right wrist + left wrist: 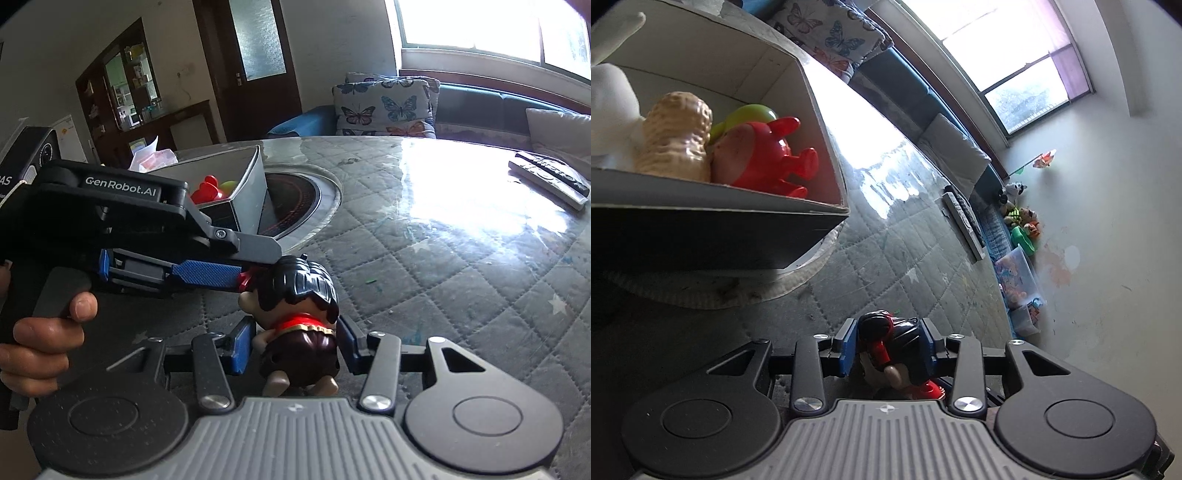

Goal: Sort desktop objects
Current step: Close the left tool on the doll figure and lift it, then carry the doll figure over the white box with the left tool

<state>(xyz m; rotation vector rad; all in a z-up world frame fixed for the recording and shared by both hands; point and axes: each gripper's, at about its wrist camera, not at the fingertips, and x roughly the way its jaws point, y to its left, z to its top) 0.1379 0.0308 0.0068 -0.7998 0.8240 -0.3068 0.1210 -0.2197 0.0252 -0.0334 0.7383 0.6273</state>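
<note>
A small figurine with black hair, a red collar and a dark skirt [303, 325] is held above the quilted table. My left gripper [888, 341] is shut on the figurine's head [894, 332]; in the right wrist view it reaches in from the left [243, 275]. My right gripper [295, 343] stands around the figurine's body with its blue pads [242, 341] slightly apart from it, so it is open. A grey cardboard box [820, 122] holds a red toy [764, 158], a beige peanut-shaped toy [677, 136] and a green toy [750, 112].
The box stands on a round cooktop inset [295, 199] in the table. Two remote controls [550, 177] lie at the far right of the table [461, 258]. A sofa with a butterfly cushion [384, 107] is behind. Toys and a plastic bin [1019, 273] lie beyond the table.
</note>
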